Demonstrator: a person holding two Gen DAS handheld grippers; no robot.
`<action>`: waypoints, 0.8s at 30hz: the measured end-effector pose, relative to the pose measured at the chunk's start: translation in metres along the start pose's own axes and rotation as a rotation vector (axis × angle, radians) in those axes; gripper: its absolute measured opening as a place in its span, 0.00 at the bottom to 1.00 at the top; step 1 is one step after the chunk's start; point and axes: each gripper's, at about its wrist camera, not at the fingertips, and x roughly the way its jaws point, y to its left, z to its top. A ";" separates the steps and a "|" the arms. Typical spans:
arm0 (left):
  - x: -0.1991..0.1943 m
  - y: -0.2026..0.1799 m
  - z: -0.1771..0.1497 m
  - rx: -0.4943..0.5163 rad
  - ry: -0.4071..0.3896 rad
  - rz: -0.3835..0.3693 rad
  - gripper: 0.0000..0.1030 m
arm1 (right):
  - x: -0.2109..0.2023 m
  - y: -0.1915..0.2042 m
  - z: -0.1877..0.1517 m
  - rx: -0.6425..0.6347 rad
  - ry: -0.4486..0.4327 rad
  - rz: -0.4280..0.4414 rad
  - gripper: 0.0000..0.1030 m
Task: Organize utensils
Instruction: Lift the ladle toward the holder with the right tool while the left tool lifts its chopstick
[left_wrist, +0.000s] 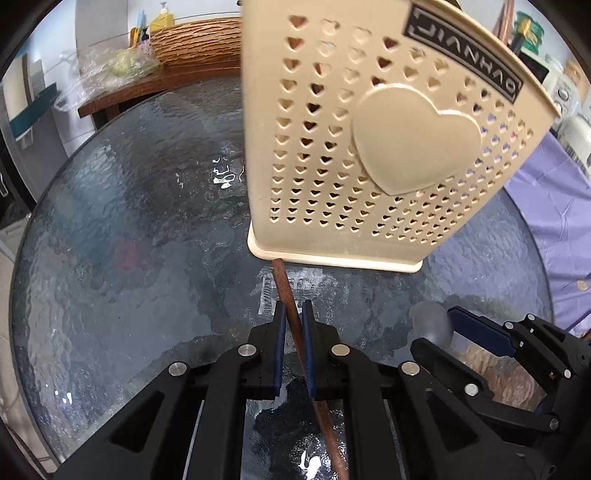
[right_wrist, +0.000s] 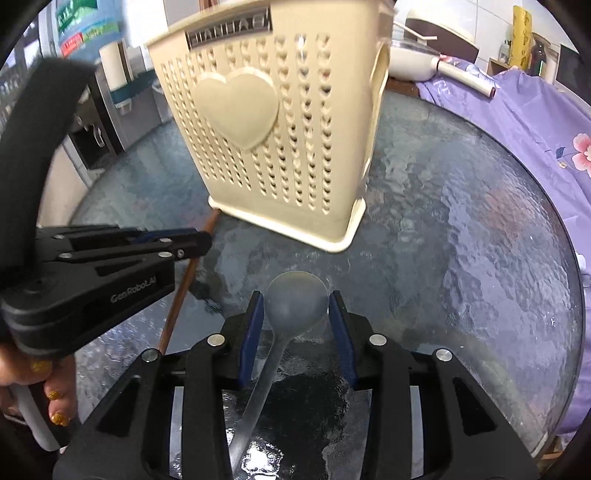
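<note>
A beige utensil holder (left_wrist: 369, 147) with heart-shaped holes stands on the round glass table (left_wrist: 129, 240); it also shows in the right wrist view (right_wrist: 280, 140). My left gripper (left_wrist: 293, 314) is shut on a brown chopstick (left_wrist: 286, 291) whose tip reaches the holder's base. The chopstick (right_wrist: 181, 291) and the left gripper (right_wrist: 192, 243) show at the left of the right wrist view. My right gripper (right_wrist: 295, 306) has its jaws around the bowl of a translucent grey spoon (right_wrist: 295, 302) lying on the glass, with small gaps at the sides. The right gripper (left_wrist: 443, 328) shows at the lower right of the left wrist view.
A wooden side table (left_wrist: 147, 85) with a woven basket (left_wrist: 195, 40) and plastic bags stands behind the glass table. A purple floral cloth (right_wrist: 517, 122) lies along the right edge. A white pot (right_wrist: 413, 62) sits beyond the holder.
</note>
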 end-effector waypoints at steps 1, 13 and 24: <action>-0.003 0.001 0.000 -0.005 -0.007 -0.006 0.07 | -0.003 -0.001 0.000 0.002 -0.014 0.009 0.36; -0.055 0.010 -0.003 -0.028 -0.123 -0.051 0.06 | -0.050 -0.002 -0.003 -0.012 -0.170 0.053 0.36; -0.113 -0.002 0.000 -0.004 -0.262 -0.071 0.06 | -0.087 0.011 0.004 -0.062 -0.261 0.072 0.36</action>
